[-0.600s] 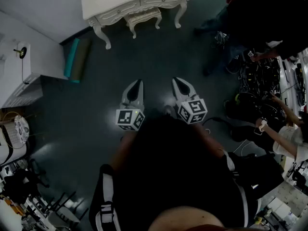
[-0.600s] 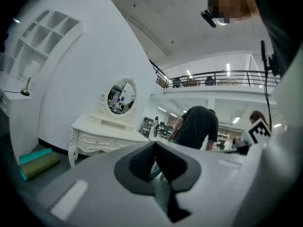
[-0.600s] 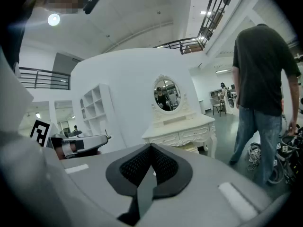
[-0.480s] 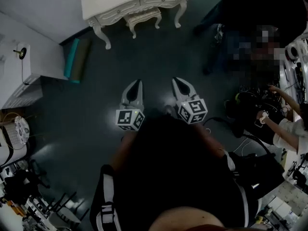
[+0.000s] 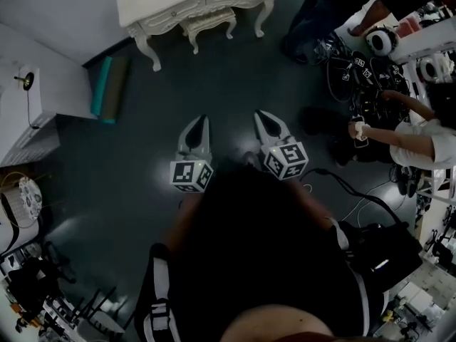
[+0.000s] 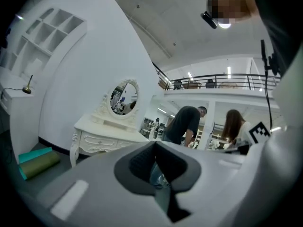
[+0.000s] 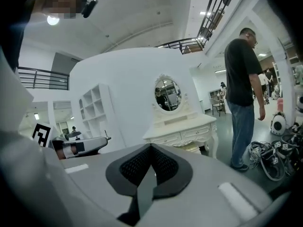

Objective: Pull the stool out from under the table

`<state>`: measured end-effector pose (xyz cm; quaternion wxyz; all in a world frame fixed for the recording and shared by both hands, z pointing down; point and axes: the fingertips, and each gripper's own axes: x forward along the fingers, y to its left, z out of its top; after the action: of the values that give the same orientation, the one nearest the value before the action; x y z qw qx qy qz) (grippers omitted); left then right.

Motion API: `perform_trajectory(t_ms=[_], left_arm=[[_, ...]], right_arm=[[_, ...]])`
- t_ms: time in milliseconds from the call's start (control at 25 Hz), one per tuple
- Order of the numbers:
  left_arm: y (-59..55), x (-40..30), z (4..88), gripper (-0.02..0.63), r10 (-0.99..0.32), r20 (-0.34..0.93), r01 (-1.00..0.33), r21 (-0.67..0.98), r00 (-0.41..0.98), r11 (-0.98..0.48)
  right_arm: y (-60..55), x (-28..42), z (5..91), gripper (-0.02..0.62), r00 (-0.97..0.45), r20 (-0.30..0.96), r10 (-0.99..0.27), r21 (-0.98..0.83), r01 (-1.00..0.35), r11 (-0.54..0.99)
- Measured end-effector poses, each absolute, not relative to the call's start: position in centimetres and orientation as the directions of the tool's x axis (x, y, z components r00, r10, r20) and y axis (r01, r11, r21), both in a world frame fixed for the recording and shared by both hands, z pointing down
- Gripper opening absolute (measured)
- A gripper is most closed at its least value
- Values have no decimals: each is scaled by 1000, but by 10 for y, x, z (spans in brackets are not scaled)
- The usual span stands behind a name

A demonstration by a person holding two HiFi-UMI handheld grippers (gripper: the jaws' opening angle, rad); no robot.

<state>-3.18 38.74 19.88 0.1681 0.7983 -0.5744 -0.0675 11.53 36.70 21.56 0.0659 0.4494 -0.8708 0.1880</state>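
A white carved dressing table [image 5: 199, 2] stands at the far end of the dark floor, with a small white stool [image 5: 209, 21] tucked between its legs. Both grippers hover side by side in front of me, well short of the table and pointing toward it. My left gripper [image 5: 201, 122] is shut and empty, and my right gripper [image 5: 260, 116] is shut and empty too. The left gripper view shows the table [image 6: 102, 134] with its oval mirror beyond the closed left gripper [image 6: 155, 145]. In the right gripper view the table [image 7: 182, 129] and stool [image 7: 192, 147] lie past the shut right gripper [image 7: 151, 148].
Teal and olive rolled mats [image 5: 107, 87] lie by a white cabinet [image 5: 28, 112] at the left. A person [image 5: 320, 20] stands right of the table. Cables and gear [image 5: 370, 77] and a seated person's arm [image 5: 399, 130] crowd the right side.
Both grippers stay where they were, still shut. The head view has shifted slightly, and the people at the right have moved, with a reaching arm now lower in the picture.
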Motion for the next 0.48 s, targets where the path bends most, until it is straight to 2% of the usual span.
perform_trajectory(t_ms=[480], left_arm=[[394,-101,215,8,-925,98,-890,324,368,-320]], right_arm=[[374,64,225,-2,-517,296,-803,-259,-853,453]])
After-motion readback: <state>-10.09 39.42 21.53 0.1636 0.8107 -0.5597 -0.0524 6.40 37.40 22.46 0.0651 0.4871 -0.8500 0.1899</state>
